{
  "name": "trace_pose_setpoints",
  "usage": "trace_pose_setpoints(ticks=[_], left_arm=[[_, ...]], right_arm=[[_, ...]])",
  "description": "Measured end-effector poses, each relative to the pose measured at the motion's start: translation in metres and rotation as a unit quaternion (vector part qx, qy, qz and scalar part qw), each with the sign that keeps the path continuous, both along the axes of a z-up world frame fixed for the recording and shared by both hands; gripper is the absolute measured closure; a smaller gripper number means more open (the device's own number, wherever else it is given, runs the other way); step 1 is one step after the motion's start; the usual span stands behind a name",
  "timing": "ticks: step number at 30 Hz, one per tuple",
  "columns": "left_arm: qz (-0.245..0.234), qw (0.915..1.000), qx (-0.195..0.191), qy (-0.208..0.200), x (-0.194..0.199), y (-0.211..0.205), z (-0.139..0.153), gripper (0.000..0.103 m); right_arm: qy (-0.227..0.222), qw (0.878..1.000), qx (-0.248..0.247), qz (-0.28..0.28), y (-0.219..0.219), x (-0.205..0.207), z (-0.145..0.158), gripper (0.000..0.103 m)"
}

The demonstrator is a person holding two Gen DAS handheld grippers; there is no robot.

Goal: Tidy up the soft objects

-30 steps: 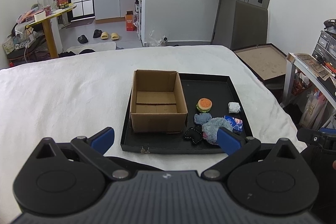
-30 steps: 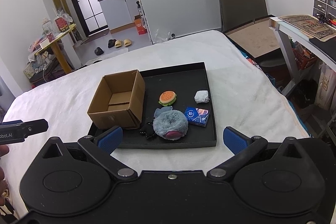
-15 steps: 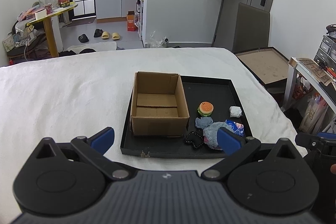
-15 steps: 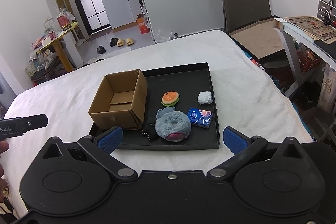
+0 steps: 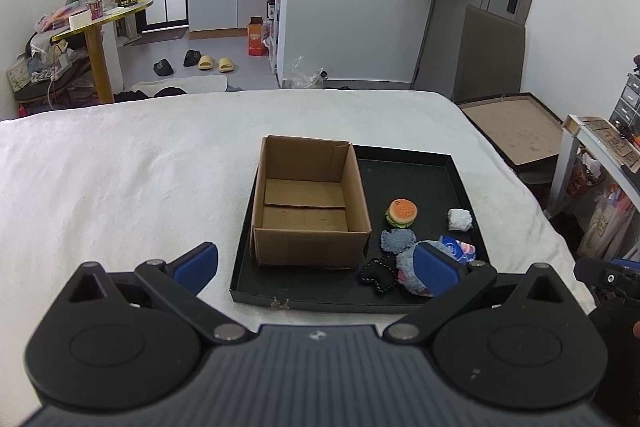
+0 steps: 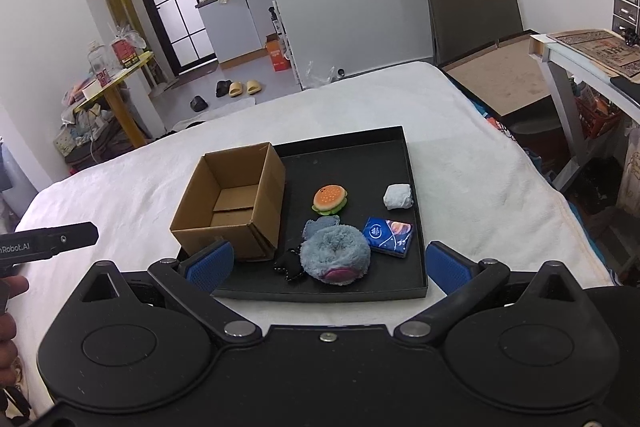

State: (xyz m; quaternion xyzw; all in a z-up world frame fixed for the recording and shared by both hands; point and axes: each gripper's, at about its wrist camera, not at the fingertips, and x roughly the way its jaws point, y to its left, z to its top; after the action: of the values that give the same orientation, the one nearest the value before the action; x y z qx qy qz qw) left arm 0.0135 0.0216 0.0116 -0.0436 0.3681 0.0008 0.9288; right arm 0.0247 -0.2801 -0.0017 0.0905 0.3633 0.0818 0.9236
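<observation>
Both grippers, left gripper (image 5: 316, 265) and right gripper (image 6: 328, 265), hover wide and empty short of the tray (image 6: 416, 227). Nothing boxed; next, reach the fluffy blue plush (image 6: 335, 254) beside the cardboard box (image 6: 232, 203).

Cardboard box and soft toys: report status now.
Both tongs, left and right, open, holding nothing. Cardboard box empty on black tray; fluffy blue plush and burger toy beside it. Nothing in the way.

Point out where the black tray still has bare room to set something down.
The far half of the black tray, between the cardboard box and the tray's right wall, beyond the burger toy, is bare. The near right corner is crowded: fluffy blue plush, black plush, blue packet, white bundle.
</observation>
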Motion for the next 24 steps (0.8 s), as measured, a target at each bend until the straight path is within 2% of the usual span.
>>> trace_pose_setpoints(ticks=[12,20,24], left_arm=[[0.018,0.9996,0.01,0.021,0.027,0.005,-0.023,0.001],[0.021,0.9989,0.016,0.038,0.052,0.01,-0.042,0.002],[0.027,0.9983,0.023,0.046,0.068,0.013,-0.053,0.009]], right_arm=[[0.019,1.0,0.004,0.001,-0.005,0.022,-0.025,0.0],[0.053,0.998,0.018,-0.006,-0.01,0.052,-0.05,0.004],[0.07,0.997,0.024,-0.006,-0.009,0.066,-0.063,0.005]])
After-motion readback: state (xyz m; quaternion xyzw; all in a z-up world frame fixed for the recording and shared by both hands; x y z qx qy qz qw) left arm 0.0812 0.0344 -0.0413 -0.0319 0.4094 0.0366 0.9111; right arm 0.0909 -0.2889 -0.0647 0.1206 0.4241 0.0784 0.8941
